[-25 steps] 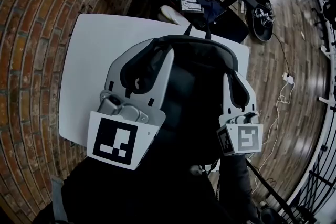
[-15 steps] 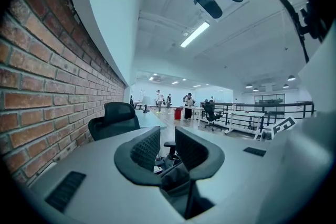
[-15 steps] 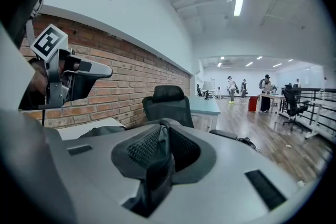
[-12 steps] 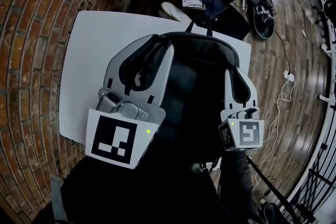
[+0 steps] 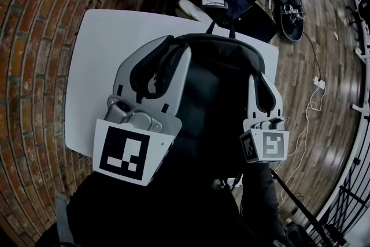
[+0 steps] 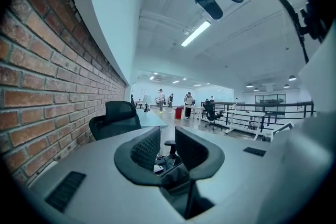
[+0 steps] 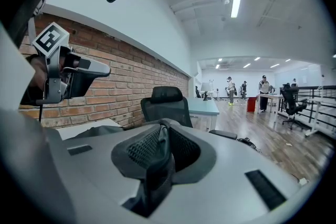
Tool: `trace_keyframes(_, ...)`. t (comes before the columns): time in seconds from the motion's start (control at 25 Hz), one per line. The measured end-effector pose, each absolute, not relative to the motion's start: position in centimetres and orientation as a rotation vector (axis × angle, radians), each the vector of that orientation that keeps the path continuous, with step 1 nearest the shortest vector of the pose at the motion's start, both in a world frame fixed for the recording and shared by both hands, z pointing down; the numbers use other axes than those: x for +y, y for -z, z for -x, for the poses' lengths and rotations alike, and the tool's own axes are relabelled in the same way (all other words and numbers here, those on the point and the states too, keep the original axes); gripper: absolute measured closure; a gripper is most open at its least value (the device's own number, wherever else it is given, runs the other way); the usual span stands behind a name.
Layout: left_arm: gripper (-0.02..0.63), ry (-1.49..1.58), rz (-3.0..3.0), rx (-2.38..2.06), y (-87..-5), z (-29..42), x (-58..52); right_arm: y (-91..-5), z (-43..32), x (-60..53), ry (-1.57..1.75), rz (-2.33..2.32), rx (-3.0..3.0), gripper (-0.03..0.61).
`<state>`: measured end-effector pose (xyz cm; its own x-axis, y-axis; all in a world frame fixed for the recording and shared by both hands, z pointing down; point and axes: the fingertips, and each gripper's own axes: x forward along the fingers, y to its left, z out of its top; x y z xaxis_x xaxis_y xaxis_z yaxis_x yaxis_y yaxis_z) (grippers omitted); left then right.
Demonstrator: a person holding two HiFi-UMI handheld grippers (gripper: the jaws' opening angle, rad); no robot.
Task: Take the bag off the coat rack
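Two claws, one bag (image 5: pixel 215 87): where is it?

Dead centre of the head view, black, between the two claws. It sits over the white desk (image 5: pixel 95 61), which spreads from its 9 to its 12 o'clock. I cannot tell whether it touches the desk.

And the left claw (image 6: pixel 167 138)?

It is at the bag's 9 o'clock. Its jaws stand spread, with the office showing through the gap. A dark strap (image 6: pixel 177 178) lies deep in the throat, below the pads, and they do not press on it.

The right claw (image 7: pixel 164 136)?

It is at the bag's 3 o'clock, pinching a second strap (image 7: pixel 155 168) between its pads. That strap stands on edge and drops toward 6 o'clock.

Anything around?

A brick wall (image 5: pixel 29 37) runs at 9 o'clock and a wood floor (image 5: pixel 300 66) lies at 3 o'clock. In the right gripper view, a black chair (image 7: pixel 167 107) stands at the claw's 12 o'clock.
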<state>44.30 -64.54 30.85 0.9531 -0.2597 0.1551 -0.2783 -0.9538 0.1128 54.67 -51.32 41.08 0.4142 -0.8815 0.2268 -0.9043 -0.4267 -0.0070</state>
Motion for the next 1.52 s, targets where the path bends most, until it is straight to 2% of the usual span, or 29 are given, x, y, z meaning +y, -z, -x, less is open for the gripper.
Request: trace_keyframes(1.52,0.531,-0.213,-2.977,-0.382,-30.8,-45.2,-63.6,-41.4,-56.7,-49.8,-0.284,-2.651,-1.509,0.483)
